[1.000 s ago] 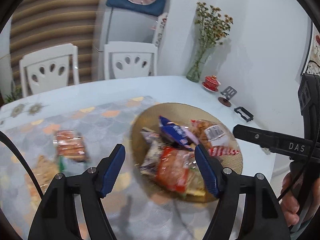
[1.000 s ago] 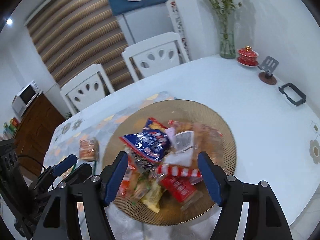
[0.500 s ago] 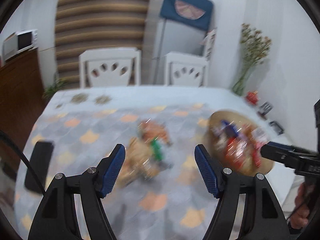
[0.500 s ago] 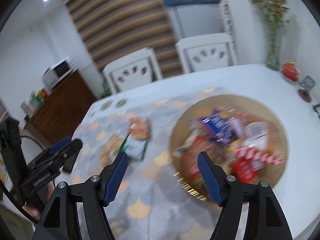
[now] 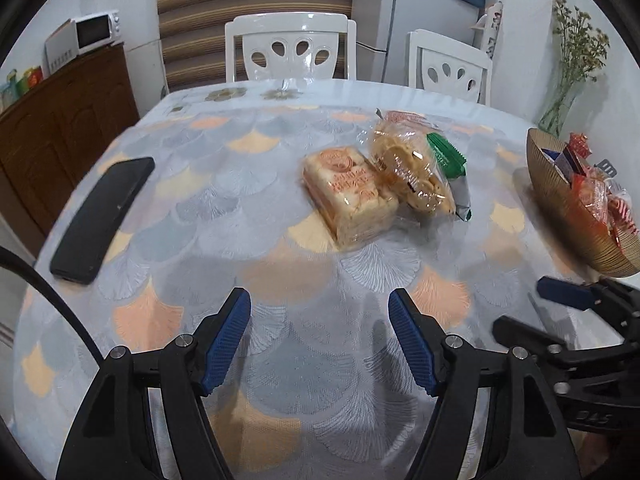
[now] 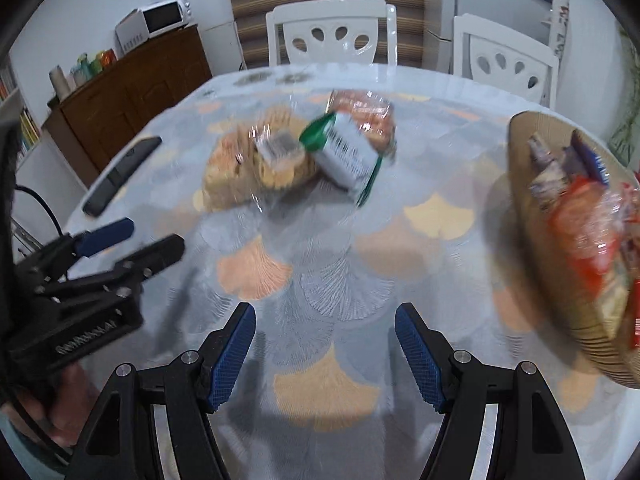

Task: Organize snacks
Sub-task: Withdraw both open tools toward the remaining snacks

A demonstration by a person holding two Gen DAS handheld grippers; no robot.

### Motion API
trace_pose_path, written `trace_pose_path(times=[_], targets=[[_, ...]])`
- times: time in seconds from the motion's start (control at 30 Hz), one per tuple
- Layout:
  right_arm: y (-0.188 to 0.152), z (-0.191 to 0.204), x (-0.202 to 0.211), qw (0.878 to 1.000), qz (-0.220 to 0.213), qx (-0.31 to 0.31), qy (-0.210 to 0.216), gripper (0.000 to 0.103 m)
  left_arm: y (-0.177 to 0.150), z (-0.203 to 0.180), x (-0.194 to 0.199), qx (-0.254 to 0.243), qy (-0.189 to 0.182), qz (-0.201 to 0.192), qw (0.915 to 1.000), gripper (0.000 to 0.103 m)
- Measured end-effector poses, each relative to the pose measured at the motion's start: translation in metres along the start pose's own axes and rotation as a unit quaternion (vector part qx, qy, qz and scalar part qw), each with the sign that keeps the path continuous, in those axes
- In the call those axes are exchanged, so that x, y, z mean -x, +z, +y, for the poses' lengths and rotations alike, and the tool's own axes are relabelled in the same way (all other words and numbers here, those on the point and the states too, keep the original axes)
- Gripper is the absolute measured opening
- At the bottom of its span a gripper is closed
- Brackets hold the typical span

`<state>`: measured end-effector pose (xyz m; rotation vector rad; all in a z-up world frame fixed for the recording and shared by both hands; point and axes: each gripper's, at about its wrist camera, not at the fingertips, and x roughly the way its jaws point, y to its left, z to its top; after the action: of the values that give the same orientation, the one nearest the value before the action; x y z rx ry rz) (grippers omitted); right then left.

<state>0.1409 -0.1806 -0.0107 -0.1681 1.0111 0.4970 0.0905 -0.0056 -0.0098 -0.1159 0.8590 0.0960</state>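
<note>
Though blurred in the right view, snack packs (image 5: 384, 176) visibly clustered far beyond both tongs. Bowl (image 5: 560, 204) cut off right. Left gripper (image 5: 320, 340) and right gripper (image 6: 324, 352) spread, empty.

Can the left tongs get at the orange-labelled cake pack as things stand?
Probably yes: the left tongs stand open and empty, bare tablecloth lies between them and the cake pack, whose near side nothing blocks.
</note>
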Motion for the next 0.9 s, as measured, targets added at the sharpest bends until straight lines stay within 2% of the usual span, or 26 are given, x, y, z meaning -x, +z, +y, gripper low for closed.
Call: trace_pose_path(times=[0.07,0.2,0.37,0.7,0.9], targets=[[-0.003,-0.003,-0.009,1.000,-0.001,-0.001,0.007,0.070,0.000,0.002,0.000,0.002,-0.006,-0.002,1.0000,0.070],[-0.008,0.003,-0.009,1.000,-0.014,0.010,0.002,0.080,-0.003,0.002,-0.002,-0.001,-0.016,-0.002,0.9999,0.070],[-0.008,0.012,-0.013,0.999,-0.012,0.028,-0.023,0.081,-0.004,0.000,-0.002,-0.005,-0.019,-0.003,0.9998,0.070],[-0.008,0.010,-0.013,0.999,-0.014,0.027,-0.020,0.083,-0.004,-0.001,-0.005,-0.004,-0.020,0.002,0.9998,0.070],[-0.007,0.005,-0.010,1.000,-0.011,0.011,-0.006,0.083,-0.003,0.005,-0.006,0.009,-0.038,0.007,0.9992,0.070]])
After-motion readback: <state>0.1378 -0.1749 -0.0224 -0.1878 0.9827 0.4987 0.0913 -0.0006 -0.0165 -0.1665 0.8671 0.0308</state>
